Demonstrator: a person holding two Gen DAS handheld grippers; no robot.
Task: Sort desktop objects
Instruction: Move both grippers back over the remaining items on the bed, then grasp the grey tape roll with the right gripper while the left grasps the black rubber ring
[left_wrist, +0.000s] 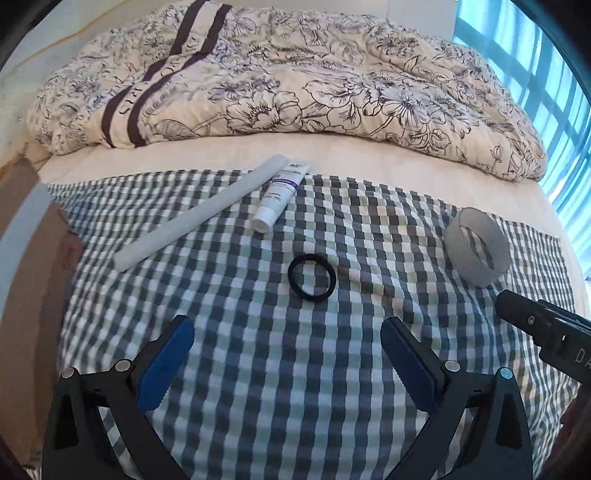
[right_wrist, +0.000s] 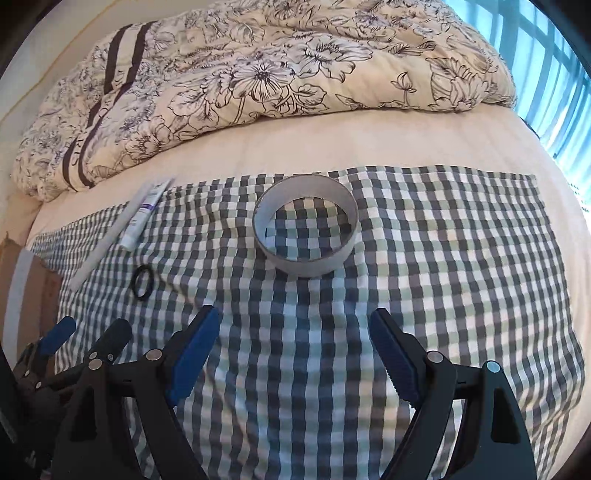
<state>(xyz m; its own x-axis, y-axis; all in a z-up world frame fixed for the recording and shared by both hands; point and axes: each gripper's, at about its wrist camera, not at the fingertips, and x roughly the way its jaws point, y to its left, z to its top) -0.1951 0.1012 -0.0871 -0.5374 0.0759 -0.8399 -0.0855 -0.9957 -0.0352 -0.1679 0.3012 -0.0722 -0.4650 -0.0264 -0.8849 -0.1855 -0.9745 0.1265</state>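
Note:
A checked cloth (left_wrist: 258, 369) (right_wrist: 443, 277) on the bed carries the objects. A black rubber ring (left_wrist: 312, 277) (right_wrist: 142, 281) lies flat just ahead of my left gripper (left_wrist: 286, 334), which is open and empty. Farther off lie a long white rod (left_wrist: 199, 212) (right_wrist: 107, 236) and a white tube with a purple label (left_wrist: 279, 195) (right_wrist: 142, 218), side by side. A grey cardboard ring (left_wrist: 476, 246) (right_wrist: 306, 227) stands on its edge straight ahead of my right gripper (right_wrist: 291, 325), also open and empty. The left gripper (right_wrist: 88, 336) shows at the right wrist view's lower left.
A rumpled floral quilt (left_wrist: 295, 81) (right_wrist: 258, 74) is heaped across the back of the bed. A cardboard box (left_wrist: 29, 295) (right_wrist: 33, 295) stands at the left edge. A bright window (left_wrist: 554, 92) (right_wrist: 546, 55) is on the right.

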